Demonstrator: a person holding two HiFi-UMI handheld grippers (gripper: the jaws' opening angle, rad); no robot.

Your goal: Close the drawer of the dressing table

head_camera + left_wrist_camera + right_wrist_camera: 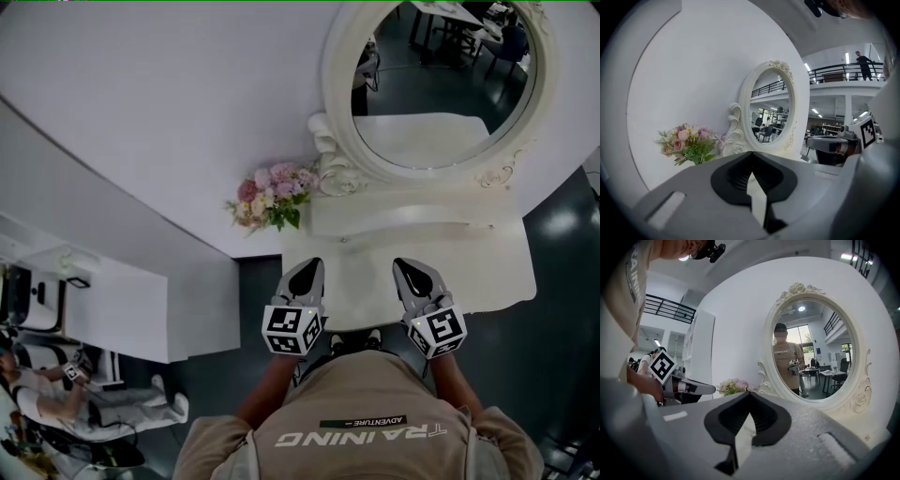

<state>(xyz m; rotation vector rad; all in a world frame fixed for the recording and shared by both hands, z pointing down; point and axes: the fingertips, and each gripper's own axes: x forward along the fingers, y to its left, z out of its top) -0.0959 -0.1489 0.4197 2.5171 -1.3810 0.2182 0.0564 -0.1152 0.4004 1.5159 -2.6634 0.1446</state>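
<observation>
The white dressing table [487, 277] stands against the wall, with an oval mirror [441, 84] in an ornate frame. Below the mirror is a low white tier [412, 217] with a small knob [343, 240]. From here I cannot tell whether a drawer stands out. My left gripper [314, 263] and right gripper [401, 262] hover side by side over the front of the tabletop. Both are shut with nothing held: the left gripper's [751, 153] jaws meet at the tips, and so do the right gripper's [750, 393]. Both point toward the mirror [811, 350].
A bunch of pink flowers [272, 199] sits at the table's left rear corner. A white cabinet [103, 309] stands to the left, and a seated person [56, 394] is beyond it. Dark floor [562, 375] surrounds the table.
</observation>
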